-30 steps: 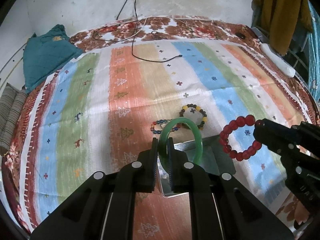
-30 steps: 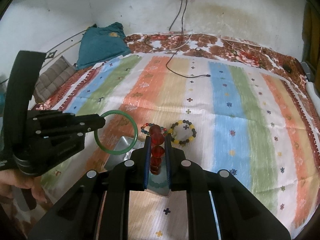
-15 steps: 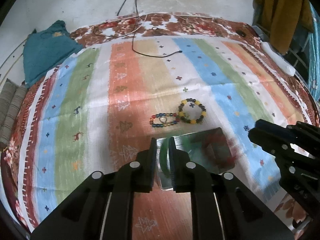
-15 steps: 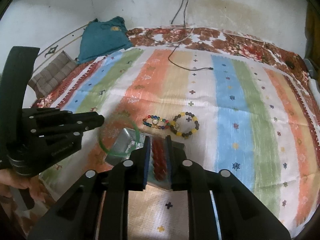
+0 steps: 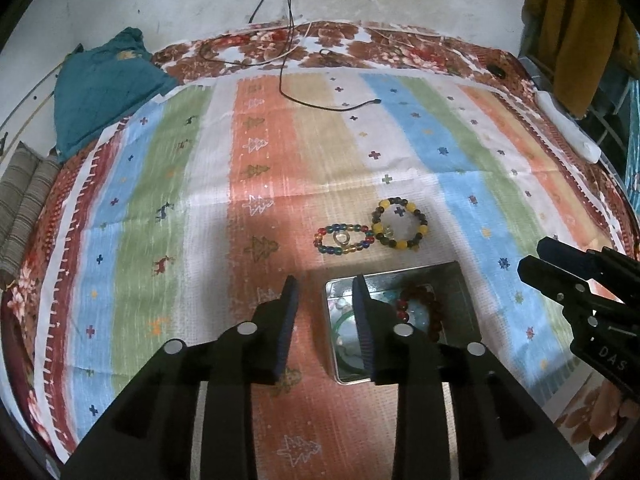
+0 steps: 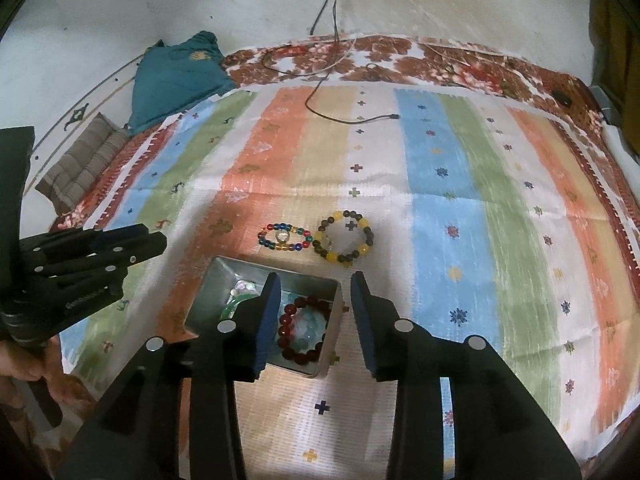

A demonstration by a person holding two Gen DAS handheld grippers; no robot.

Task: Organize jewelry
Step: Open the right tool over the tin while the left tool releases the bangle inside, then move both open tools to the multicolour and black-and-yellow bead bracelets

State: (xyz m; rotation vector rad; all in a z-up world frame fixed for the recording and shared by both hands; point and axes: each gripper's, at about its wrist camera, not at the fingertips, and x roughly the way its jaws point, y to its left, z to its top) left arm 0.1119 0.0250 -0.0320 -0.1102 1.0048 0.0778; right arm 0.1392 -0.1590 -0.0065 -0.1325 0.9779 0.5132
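Observation:
A metal tin (image 5: 464,288) (image 6: 210,280) sits on the striped cloth. Inside it lie a red bead bracelet (image 5: 430,312) (image 6: 298,330) and a green bangle (image 5: 342,322) (image 6: 234,304), the bangle partly hidden by fingers. My left gripper (image 5: 324,304) is open and empty above the tin's left edge. My right gripper (image 6: 316,308) is open and empty above the tin. A multicolour bead bracelet (image 5: 344,238) (image 6: 285,237) and a yellow-and-dark bead bracelet (image 5: 400,227) (image 6: 344,239) lie on the cloth just beyond the tin.
A black cable (image 5: 320,104) (image 6: 348,118) lies across the far cloth. A teal garment (image 5: 100,92) (image 6: 176,72) and a striped cushion (image 5: 22,204) (image 6: 80,168) lie at the far left. A white power strip (image 5: 568,128) lies at the right edge.
Both grippers opened. The green bangle and the red bracelet, held above the tin a second ago, now lie inside it.

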